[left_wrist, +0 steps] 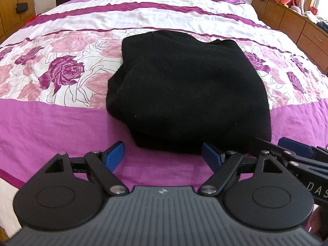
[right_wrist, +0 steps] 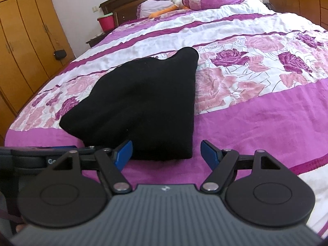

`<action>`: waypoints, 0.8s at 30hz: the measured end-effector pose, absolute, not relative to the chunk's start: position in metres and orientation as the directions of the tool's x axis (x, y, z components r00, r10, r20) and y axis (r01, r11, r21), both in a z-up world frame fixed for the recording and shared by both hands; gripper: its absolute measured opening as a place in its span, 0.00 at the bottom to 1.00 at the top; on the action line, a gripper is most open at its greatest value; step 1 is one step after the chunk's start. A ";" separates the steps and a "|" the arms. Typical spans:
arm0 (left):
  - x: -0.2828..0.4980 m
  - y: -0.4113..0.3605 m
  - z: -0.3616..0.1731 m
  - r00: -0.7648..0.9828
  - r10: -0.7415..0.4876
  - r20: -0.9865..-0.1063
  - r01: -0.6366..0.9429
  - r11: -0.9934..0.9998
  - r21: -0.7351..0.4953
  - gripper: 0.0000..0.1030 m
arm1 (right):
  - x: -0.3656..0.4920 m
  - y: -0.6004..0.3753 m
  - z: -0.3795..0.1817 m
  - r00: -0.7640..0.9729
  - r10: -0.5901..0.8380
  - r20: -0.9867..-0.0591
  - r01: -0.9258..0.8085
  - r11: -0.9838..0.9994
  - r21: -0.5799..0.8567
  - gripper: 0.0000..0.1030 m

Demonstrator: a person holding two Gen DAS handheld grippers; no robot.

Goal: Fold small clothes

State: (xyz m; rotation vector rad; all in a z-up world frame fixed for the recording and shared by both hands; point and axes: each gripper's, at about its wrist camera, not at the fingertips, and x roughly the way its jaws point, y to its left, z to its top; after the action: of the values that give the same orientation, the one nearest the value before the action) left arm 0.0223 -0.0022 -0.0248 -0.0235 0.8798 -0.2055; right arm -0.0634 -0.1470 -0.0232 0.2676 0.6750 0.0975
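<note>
A black knitted garment (left_wrist: 184, 86) lies folded into a compact bundle on the pink and white floral bedspread (left_wrist: 61, 112). My left gripper (left_wrist: 164, 155) stands open just short of its near edge, blue pads wide apart with nothing between them. In the right wrist view the same garment (right_wrist: 143, 102) lies ahead and to the left. My right gripper (right_wrist: 166, 152) is open at its near right corner, the left pad (right_wrist: 124, 153) close against the cloth edge, not pinching it. The right gripper's body (left_wrist: 297, 155) shows at the right edge of the left wrist view.
Pillows and a stuffed toy (right_wrist: 178, 2) lie at the headboard. Wooden wardrobes (right_wrist: 26, 41) stand along the left, a wooden dresser (left_wrist: 291, 20) along the right. A pink bucket (right_wrist: 106, 21) sits on the bedside table. The other gripper (right_wrist: 30, 155) shows at the left.
</note>
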 end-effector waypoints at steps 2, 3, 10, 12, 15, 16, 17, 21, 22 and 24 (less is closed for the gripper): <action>0.022 -0.003 -0.024 0.620 -0.193 -0.760 0.176 0.979 -0.105 0.83 | -0.063 -0.147 -0.023 0.777 0.174 -0.605 -0.001 0.961 0.275 0.73; 0.022 -0.003 -0.024 0.620 -0.190 -0.761 0.175 0.979 -0.102 0.83 | -0.063 -0.147 -0.024 0.777 0.174 -0.605 0.000 0.961 0.275 0.73; 0.021 -0.005 -0.024 0.621 -0.179 -0.763 0.173 0.981 -0.089 0.83 | -0.064 -0.147 -0.024 0.778 0.174 -0.604 0.000 0.961 0.277 0.73; 0.022 -0.004 -0.024 0.620 -0.175 -0.765 0.170 0.982 -0.087 0.83 | -0.064 -0.147 -0.024 0.777 0.175 -0.605 0.000 0.961 0.277 0.73; 0.022 -0.003 -0.024 0.619 -0.177 -0.765 0.168 0.982 -0.091 0.83 | -0.064 -0.148 -0.023 0.777 0.175 -0.604 -0.001 0.961 0.278 0.73; 0.022 -0.003 -0.024 0.619 -0.177 -0.765 0.167 0.982 -0.091 0.83 | -0.064 -0.148 -0.023 0.777 0.175 -0.604 -0.001 0.961 0.278 0.73; 0.022 -0.003 -0.024 0.619 -0.176 -0.765 0.168 0.982 -0.090 0.83 | -0.064 -0.148 -0.023 0.777 0.175 -0.605 0.000 0.961 0.278 0.73; 0.021 -0.003 -0.024 0.620 -0.172 -0.765 0.167 0.982 -0.086 0.83 | -0.064 -0.148 -0.023 0.776 0.177 -0.606 0.000 0.960 0.280 0.73; 0.021 -0.004 -0.024 0.620 -0.172 -0.766 0.167 0.982 -0.085 0.83 | -0.064 -0.148 -0.023 0.775 0.177 -0.606 0.000 0.960 0.280 0.73; 0.021 -0.004 -0.024 0.620 -0.172 -0.766 0.167 0.982 -0.085 0.83 | -0.064 -0.148 -0.023 0.775 0.178 -0.606 -0.001 0.960 0.281 0.73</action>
State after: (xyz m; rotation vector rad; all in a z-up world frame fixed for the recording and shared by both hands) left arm 0.0210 -0.0039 -0.0239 -0.0058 0.8811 -0.1945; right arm -0.0641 -0.1478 -0.0232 0.2730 0.6785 0.0980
